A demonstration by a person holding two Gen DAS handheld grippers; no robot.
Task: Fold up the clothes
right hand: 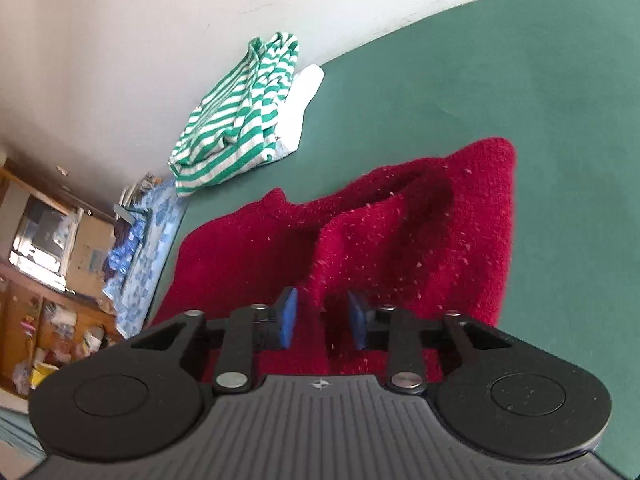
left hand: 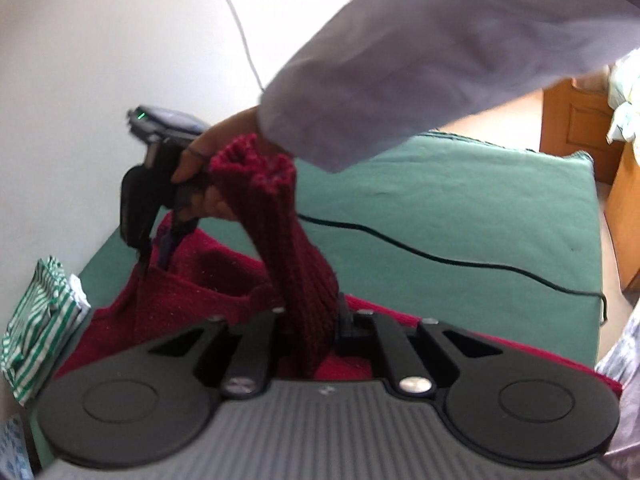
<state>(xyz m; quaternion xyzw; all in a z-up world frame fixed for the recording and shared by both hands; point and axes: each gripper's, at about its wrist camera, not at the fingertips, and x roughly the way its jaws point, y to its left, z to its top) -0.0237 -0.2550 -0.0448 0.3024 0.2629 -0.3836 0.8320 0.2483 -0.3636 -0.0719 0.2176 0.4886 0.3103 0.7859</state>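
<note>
Here the red knit sweater (right hand: 400, 232) lies half raised off the green bed cover (right hand: 520, 80), its body bunched in soft ridges and one ribbed sleeve (left hand: 288, 248) standing up from it. That sleeve rises from between the fingers of the left gripper (left hand: 310, 320), whose jaws look closed on its lower part; the cuff flops over at the top, close to the person's right hand (left hand: 208, 168). The right gripper (right hand: 322, 316) sits over a raised fold of the sweater's body, blue pads (right hand: 289, 316) on either side with a gap between them, so it looks parted around the cloth, not pinching it firmly. In the left wrist view the same tool (left hand: 156, 216) points down into the knit near the sweater's far edge.

Holding sleeve and body at once probably serves to draw the sleeve across the torso for a fold, which does not look made yet.

Beyond the sweater, a green-and-white striped garment (right hand: 236, 120) is heaped at the cover's edge against the pale wall (right hand: 120, 40), with a white cloth (right hand: 304, 96) beside it. A black cable (left hand: 440, 256) trails across the cover on the sweater's other side. Farther off stand wooden furniture (left hand: 576, 128) and cluttered shelves (right hand: 44, 280).
</note>
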